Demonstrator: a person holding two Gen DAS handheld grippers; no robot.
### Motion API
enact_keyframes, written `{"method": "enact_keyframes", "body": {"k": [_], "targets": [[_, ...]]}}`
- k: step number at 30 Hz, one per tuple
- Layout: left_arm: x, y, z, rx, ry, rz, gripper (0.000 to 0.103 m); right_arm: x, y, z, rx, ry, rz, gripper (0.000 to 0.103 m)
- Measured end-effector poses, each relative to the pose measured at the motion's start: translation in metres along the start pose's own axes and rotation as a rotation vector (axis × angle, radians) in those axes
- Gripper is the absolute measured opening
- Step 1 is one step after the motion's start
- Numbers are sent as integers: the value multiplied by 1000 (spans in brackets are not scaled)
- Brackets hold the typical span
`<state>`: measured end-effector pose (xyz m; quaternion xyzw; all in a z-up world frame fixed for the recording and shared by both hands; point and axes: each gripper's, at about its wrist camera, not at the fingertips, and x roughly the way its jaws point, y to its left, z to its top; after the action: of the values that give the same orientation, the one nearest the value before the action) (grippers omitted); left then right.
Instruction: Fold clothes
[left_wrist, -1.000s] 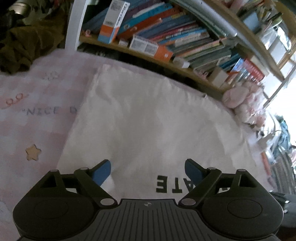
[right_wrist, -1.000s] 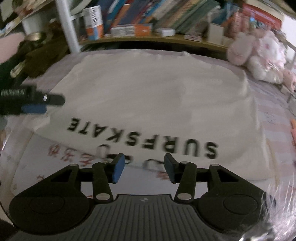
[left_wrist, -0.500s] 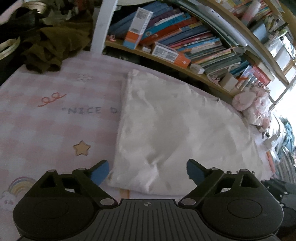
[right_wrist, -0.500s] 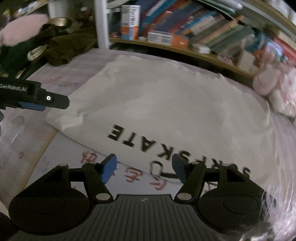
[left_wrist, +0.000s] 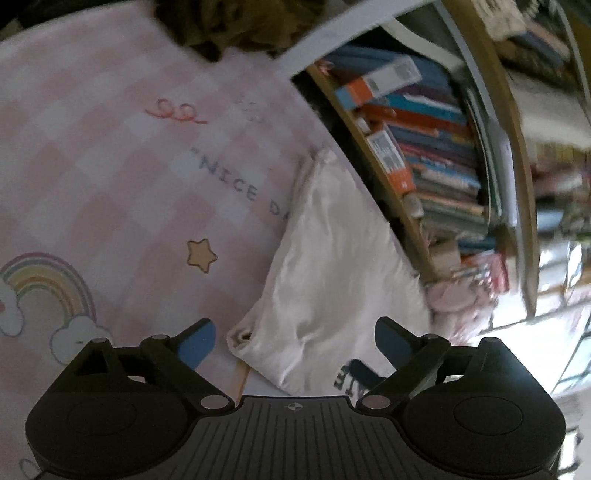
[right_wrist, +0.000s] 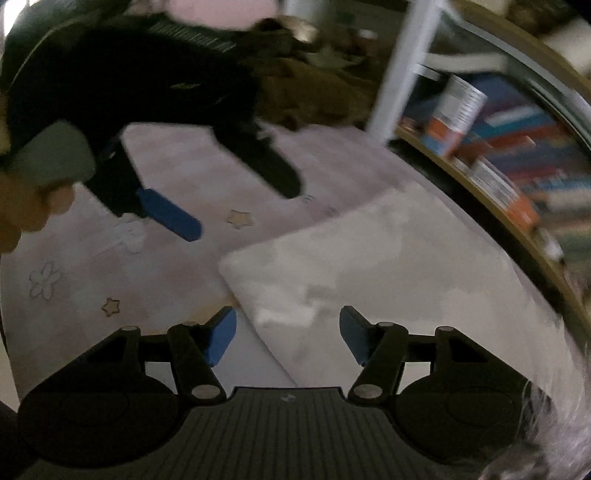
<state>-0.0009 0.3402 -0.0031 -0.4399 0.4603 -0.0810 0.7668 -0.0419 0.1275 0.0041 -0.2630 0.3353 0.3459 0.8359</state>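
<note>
Left fingers (left_wrist: 295, 343) wide, empty | right fingers (right_wrist: 288, 334) closing, empty | shirt (left_wrist: 332, 266) beneath

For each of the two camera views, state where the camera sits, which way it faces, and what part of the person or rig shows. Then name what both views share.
Left wrist view: sits on the left gripper, faces down over the white garment corner on the pink bedsheet, bookshelf behind; only its own open fingers show.
Right wrist view: sits on the right gripper, jaws closing with nothing pinched, facing the same corner; the left gripper and the hand holding it show.
Shared: garment, bedsheet, bookshelf.
</note>
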Motion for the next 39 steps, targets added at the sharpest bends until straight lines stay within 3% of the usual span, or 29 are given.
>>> {"method": "enact_keyframes", "body": {"k": [3,9,10,13,18,24,27,28,29,30,36,39], "targets": [[-1,7,2,-48,2,-15,96,14,8,8,-61,4,26,60],[5,16,3,-120,29,-63,96,40,7,15,-77,42,42,47],[6,19,3,-145,37,-87,96,41,5,16,-65,39,55,43],[11,27,4,-226,55,-153,96,42,-8,19,14,39,100,7],[24,35,8,-325,74,-237,101,-1,-37,26,239,-84,114,6],[61,33,12,-394,122,-329,101,-12,-49,22,349,-88,141,6],[76,27,14,-393,118,-335,100,-12,-52,21,387,-76,168,11],[77,25,15,-388,112,-336,100,-13,-54,20,403,-78,180,21],[77,23,16,-382,113,-335,100,-14,-57,18,417,-82,190,41],[78,22,16,-375,115,-334,100,-18,-59,16,430,-92,189,47],[77,21,16,-371,115,-345,100,-28,-75,-7,529,-45,112,55],[76,21,15,-366,108,-340,100,-30,-84,-23,603,-5,47,63]]}}
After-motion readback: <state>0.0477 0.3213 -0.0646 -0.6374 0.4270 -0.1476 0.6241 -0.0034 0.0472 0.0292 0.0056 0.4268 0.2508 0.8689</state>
